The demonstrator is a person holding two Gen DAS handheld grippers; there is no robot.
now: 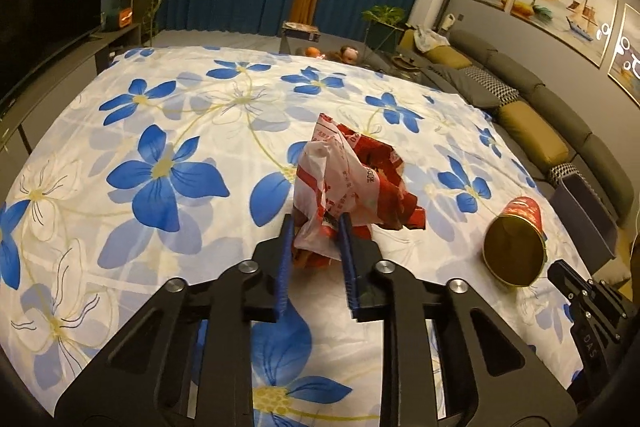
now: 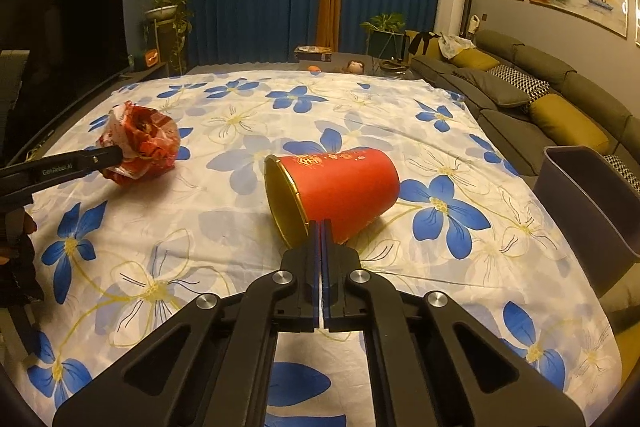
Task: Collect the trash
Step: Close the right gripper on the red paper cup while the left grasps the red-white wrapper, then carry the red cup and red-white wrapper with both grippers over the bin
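Observation:
My left gripper (image 1: 316, 223) is shut on a crumpled red-and-white plastic bag (image 1: 348, 175), with its blue pads pressing the bag's near end. The bag (image 2: 140, 143) and that gripper (image 2: 114, 157) also show at the left of the right wrist view, low over the flowered cloth. A red paper cup (image 2: 336, 191) with a gold inside lies on its side at mid-table, mouth toward me. My right gripper (image 2: 322, 227) is shut, its tips at the cup's lower rim; I cannot tell whether it pinches the rim. The cup (image 1: 516, 247) shows at the right of the left wrist view.
A white cloth with blue flowers (image 2: 200, 227) covers the table. A dark grey bin (image 2: 588, 195) stands off the table's right edge, also in the left wrist view (image 1: 588, 215). A grey sofa with cushions (image 2: 540, 95) runs along the right. A TV (image 2: 60, 47) stands at the left.

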